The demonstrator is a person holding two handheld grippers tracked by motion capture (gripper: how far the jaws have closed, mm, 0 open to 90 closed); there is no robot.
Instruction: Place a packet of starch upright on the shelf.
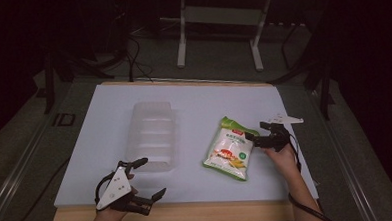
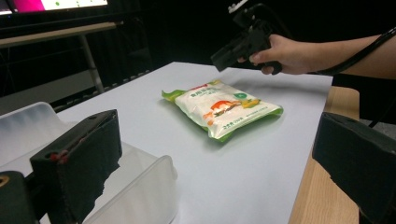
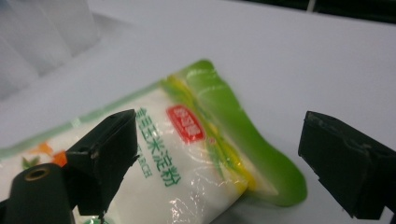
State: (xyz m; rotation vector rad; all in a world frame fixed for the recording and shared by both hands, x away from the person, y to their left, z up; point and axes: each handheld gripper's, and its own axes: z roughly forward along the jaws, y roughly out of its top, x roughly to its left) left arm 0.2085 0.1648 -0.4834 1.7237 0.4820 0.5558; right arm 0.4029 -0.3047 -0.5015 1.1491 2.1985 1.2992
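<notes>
Left gripper [image 1: 148,181] at near table edge, jaws spread wide, gripping nothing, one jaw just beside clear plastic tray [image 1: 152,136]. Tray translucent, contents hard to make out. Right gripper [image 1: 250,139] at top corner of snack bag [image 1: 230,150], jaws apart either side of green seal, not clamped; contact with bag not discernible. Bag flat on white table sheet [image 1: 193,103], right of tray, lower part cut off in right gripper view. Room beyond table too dark to read.

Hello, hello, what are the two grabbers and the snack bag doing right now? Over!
Left gripper open, beside clear plastic tray. Right gripper open, jaws straddling green end of bag. Bag flat on white table. Nothing in the way.
</notes>
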